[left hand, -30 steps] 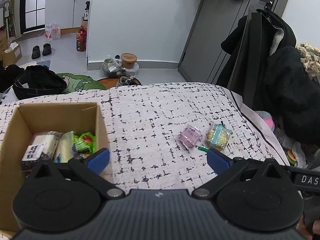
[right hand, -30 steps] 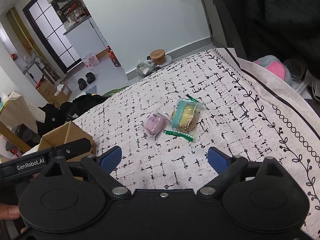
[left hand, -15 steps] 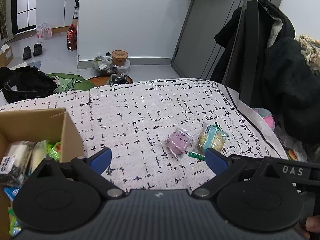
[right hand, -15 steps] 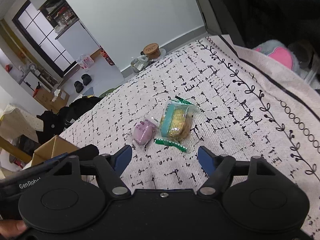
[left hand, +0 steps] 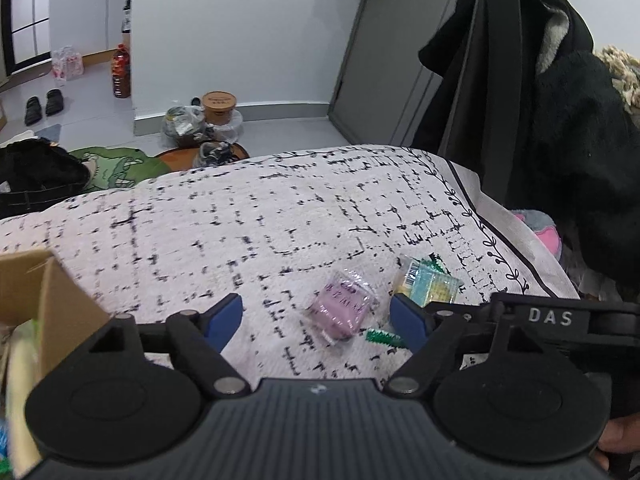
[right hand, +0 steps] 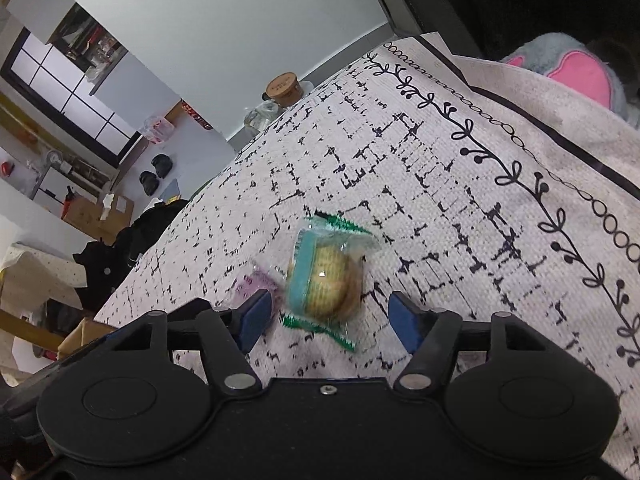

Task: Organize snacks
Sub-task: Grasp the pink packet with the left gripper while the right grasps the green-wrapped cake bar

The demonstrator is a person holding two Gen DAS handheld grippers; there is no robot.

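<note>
Black grippers, blue-padded fingers (left hand: 222,316)

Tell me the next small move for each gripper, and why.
Probably ease both down and close. The left gripper frames the pink wrapped snack, the right gripper the green-edged clear-wrapped biscuit; both lie loose on the black-and-white patterned cloth. Their jaws have just been closing, pads not yet touching.

The cloth (right hand: 460,216) covering the surface is a coarse woven fabric, matt, with a rough visible weave. The pink snack (left hand: 340,312) and the biscuit pack (right hand: 326,280) are each sealed in clear, glossy plastic film. The box (left hand: 60,312) is plain brown cardboard, matt. Each gripper body is matt black plastic with bright metal pivot pins; the finger pads (right hand: 404,326) are smooth blue plastic.
</note>
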